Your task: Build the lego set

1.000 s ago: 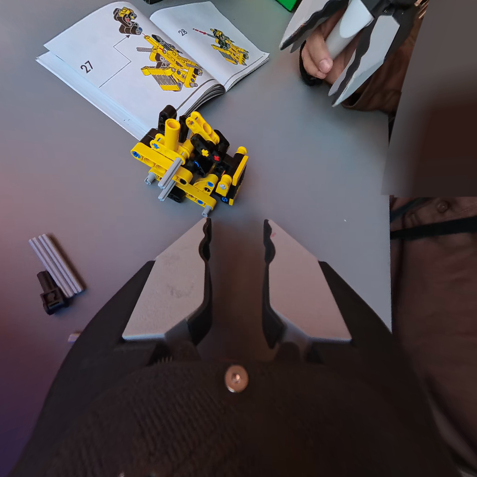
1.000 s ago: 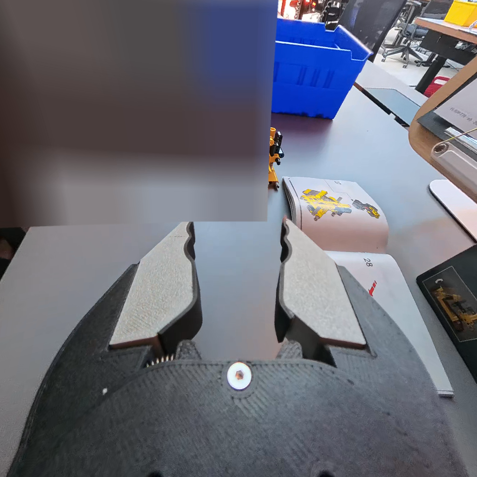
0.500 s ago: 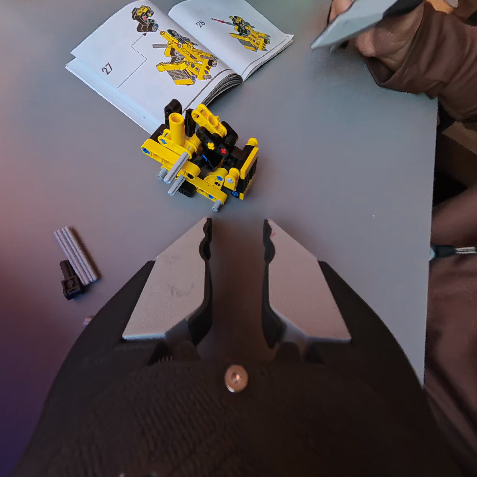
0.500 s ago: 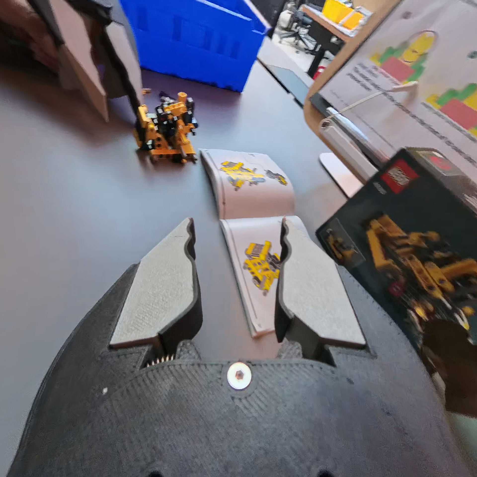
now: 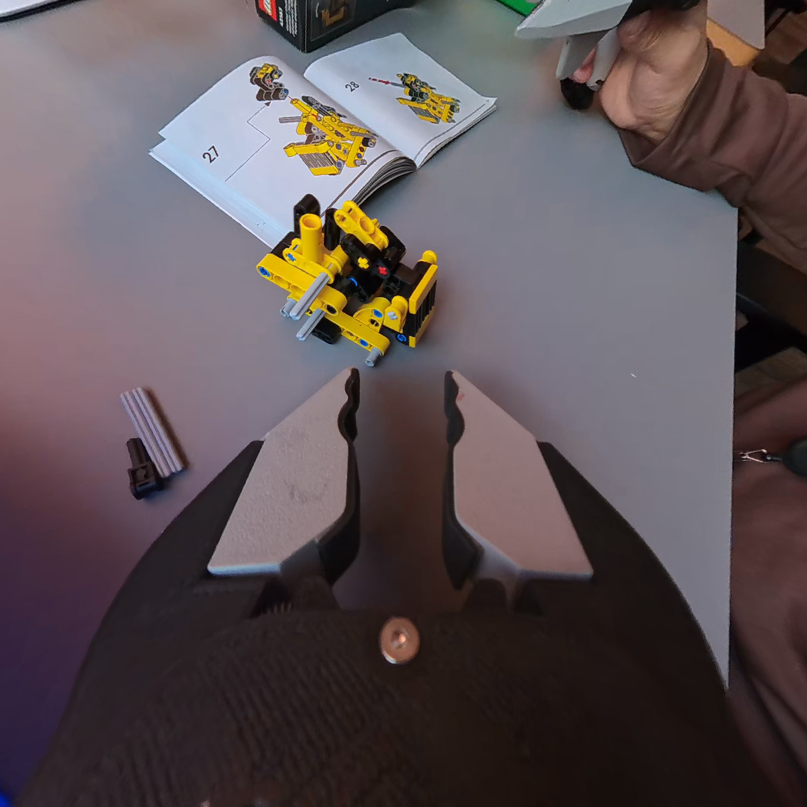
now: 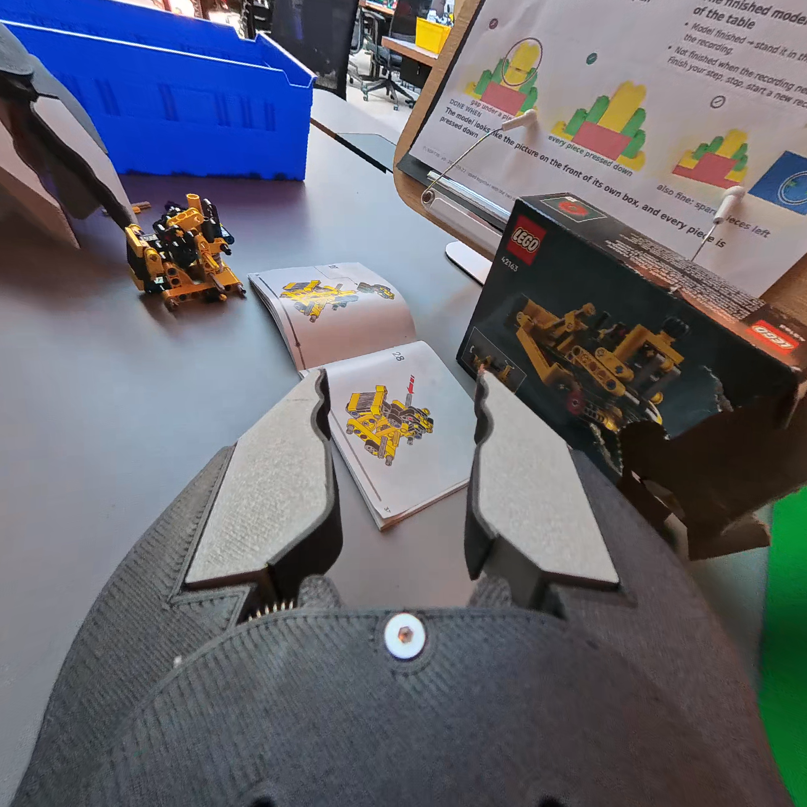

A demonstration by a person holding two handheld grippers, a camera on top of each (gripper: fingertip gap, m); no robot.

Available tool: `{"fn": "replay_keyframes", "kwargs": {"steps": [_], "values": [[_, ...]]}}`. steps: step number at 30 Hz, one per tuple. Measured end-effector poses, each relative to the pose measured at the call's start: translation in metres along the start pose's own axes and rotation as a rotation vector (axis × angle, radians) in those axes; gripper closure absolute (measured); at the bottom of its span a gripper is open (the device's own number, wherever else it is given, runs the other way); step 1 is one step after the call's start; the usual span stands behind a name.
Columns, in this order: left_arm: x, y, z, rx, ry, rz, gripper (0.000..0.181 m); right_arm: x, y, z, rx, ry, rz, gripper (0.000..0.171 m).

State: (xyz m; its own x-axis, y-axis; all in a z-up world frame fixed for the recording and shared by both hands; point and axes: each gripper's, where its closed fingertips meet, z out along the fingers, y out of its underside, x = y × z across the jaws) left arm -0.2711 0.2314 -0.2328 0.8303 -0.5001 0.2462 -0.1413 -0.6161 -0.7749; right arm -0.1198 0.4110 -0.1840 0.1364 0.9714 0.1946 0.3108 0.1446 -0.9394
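A partly built yellow and black lego model stands on the grey table, just beyond my left gripper, which is open and empty. The model also shows far left in the right wrist view. An open instruction booklet lies behind the model. A grey ridged piece and a small black connector lie to the left. My right gripper is open and empty, hovering over the booklet. It also shows at the top right of the left wrist view, held by a hand.
The black lego box stands right of the booklet. A blue bin sits at the back. A board with a printed sheet stands behind the box. The table edge runs down the right side. One gripper's finger ends stand about 25 centimeters off the other's. The grey ridged piece is about 9 centimeters from my left fingertips. The small black connector is about 9 centimeters from my left fingertips and 30 centimeters from my right.
My right gripper has swung right, from facing the table's far side to over the booklet and box. My left gripper has pulled back a little, so the model sits farther off.
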Motion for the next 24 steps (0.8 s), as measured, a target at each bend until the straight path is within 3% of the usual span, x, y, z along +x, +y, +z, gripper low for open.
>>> {"fn": "replay_keyframes", "kwargs": {"steps": [13,20,24], "values": [[-0.011,0.005,0.004,-0.039,-0.086,-0.006,0.146,-0.019,-0.010,0.011,0.044,-0.123,-0.056,0.115],[-0.014,0.006,0.004,-0.051,-0.108,-0.015,0.146,0.014,-0.032,-0.006,0.196,-0.058,0.057,0.110],[-0.014,0.009,0.005,-0.071,-0.120,-0.002,0.146,0.034,-0.046,-0.022,0.327,0.001,0.110,0.117]]}}
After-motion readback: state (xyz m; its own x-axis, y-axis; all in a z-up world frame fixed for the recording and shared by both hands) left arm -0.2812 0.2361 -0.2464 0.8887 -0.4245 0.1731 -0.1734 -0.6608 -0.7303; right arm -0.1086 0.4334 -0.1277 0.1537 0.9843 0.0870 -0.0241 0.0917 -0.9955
